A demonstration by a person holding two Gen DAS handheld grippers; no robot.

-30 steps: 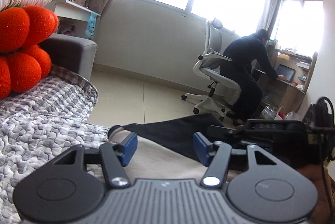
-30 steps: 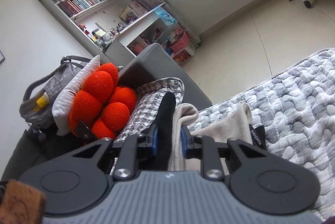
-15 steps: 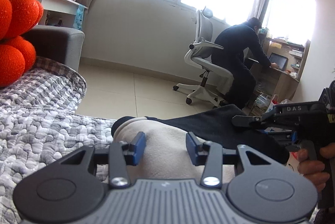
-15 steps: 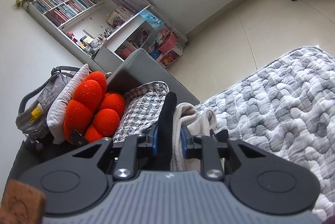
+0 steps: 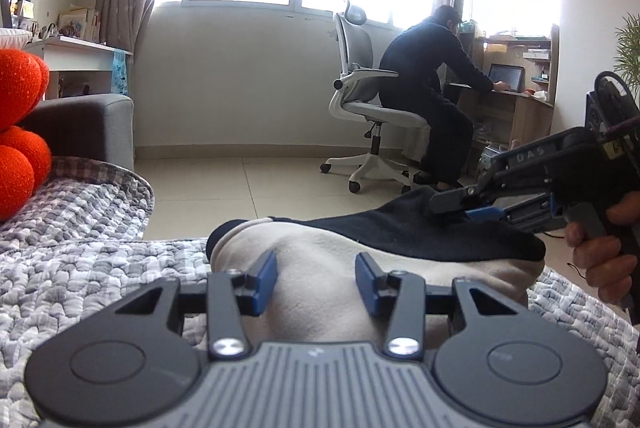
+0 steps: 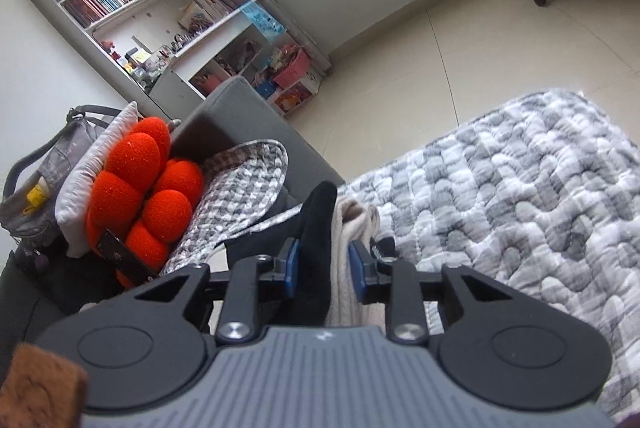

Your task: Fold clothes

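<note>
nearest, the left gripper (image 5: 316, 278) hovered with its jaws spread wide over the cream fleece garment with black trim (image 5: 320, 268) on the grey-and-white quilted bed cover (image 5: 80, 268). the right gripper (image 6: 323, 270) stayed clenched on a doubled cream-and-black edge. within the last second more cream had come beneath the left jaws, suggesting a fold being carried across. "das" read on the right gripper's body. beyond, a person sat at a wooden desk (image 5: 512, 100).

Fleecy cloth garment (image 5: 320, 268), quilted cloth bedspread (image 5: 80, 276)
</note>
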